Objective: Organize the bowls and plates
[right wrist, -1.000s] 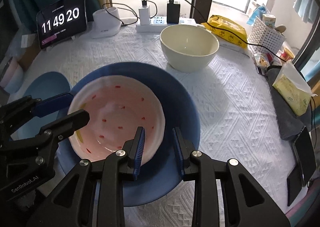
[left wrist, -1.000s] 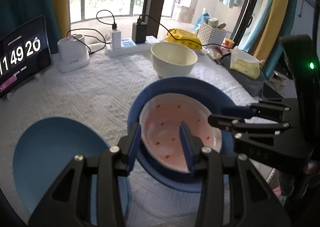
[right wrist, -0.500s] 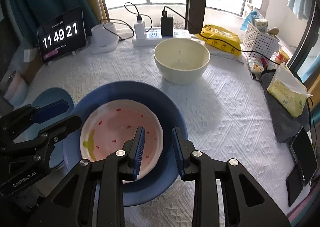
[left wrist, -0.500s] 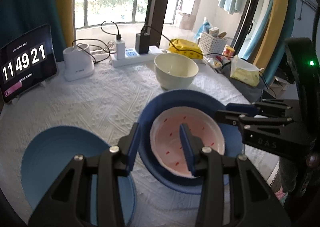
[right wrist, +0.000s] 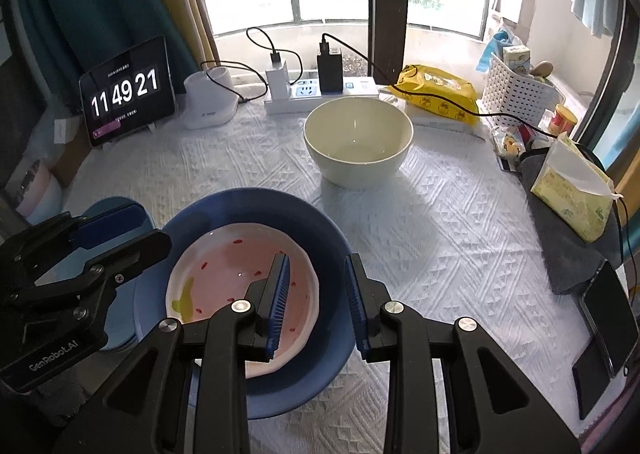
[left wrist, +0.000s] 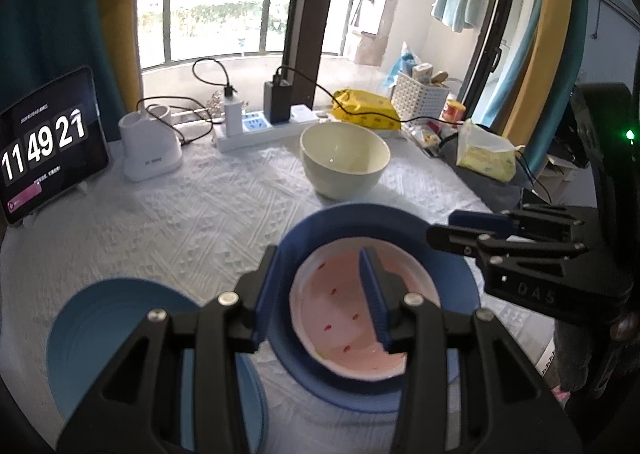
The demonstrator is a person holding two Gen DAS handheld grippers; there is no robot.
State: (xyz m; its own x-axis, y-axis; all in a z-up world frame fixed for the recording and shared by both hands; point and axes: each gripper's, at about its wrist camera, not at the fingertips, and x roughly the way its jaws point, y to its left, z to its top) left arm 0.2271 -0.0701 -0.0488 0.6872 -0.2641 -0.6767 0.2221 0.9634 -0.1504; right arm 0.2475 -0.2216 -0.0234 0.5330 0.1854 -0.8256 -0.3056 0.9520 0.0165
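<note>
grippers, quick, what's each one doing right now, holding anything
left gripper: open, empty, above the pink plate in the blue bowl.
right gripper: open, empty, over the same bowl's rim.

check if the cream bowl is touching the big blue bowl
Apart. The right wrist view shows a strip of white tablecloth between the cream bowl and the big blue bowl.

small plate (right wrist: 240,278) in big plate (right wrist: 320,221), bowl (right wrist: 358,141) behind, another plate (left wrist: 120,330) left
</note>
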